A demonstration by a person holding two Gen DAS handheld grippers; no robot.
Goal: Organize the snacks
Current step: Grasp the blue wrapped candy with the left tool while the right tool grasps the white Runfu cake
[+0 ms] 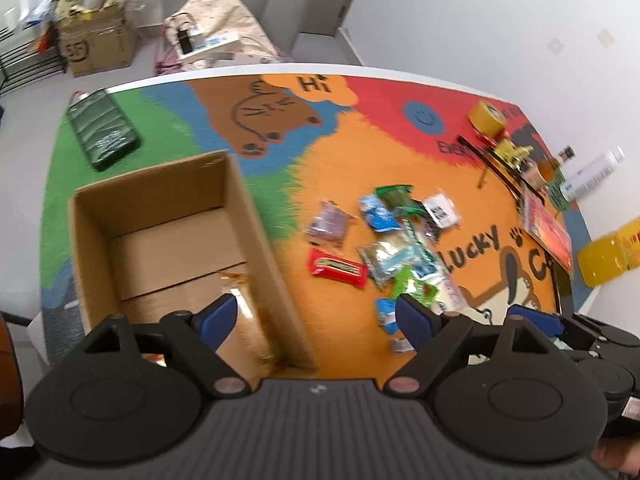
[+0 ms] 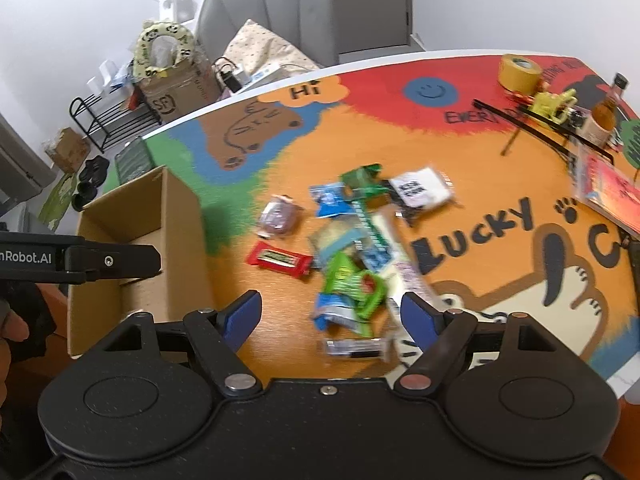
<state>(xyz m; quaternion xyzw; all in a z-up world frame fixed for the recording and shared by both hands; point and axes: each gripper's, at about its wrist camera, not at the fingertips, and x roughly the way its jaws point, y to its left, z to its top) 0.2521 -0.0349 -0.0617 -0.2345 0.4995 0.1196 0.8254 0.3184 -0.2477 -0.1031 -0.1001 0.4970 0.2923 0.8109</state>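
Observation:
An open cardboard box (image 1: 160,232) stands on the left of the colourful table mat; it also shows in the right wrist view (image 2: 132,240). A snack in clear wrap (image 1: 240,292) lies inside it. A pile of snack packets (image 1: 400,248) lies to its right, with a red bar (image 1: 338,268) and a purple packet (image 1: 328,224) nearest the box. My left gripper (image 1: 316,320) is open and empty over the box's right wall. My right gripper (image 2: 332,316) is open and empty, low over the green packet (image 2: 352,284) at the near end of the pile (image 2: 360,232).
A dark green case (image 1: 102,128) lies far left on the mat. A yellow tape roll (image 2: 518,72), a small bottle (image 2: 606,112), a black rack and a red book (image 2: 612,196) crowd the right edge. A chair and boxes stand beyond the table.

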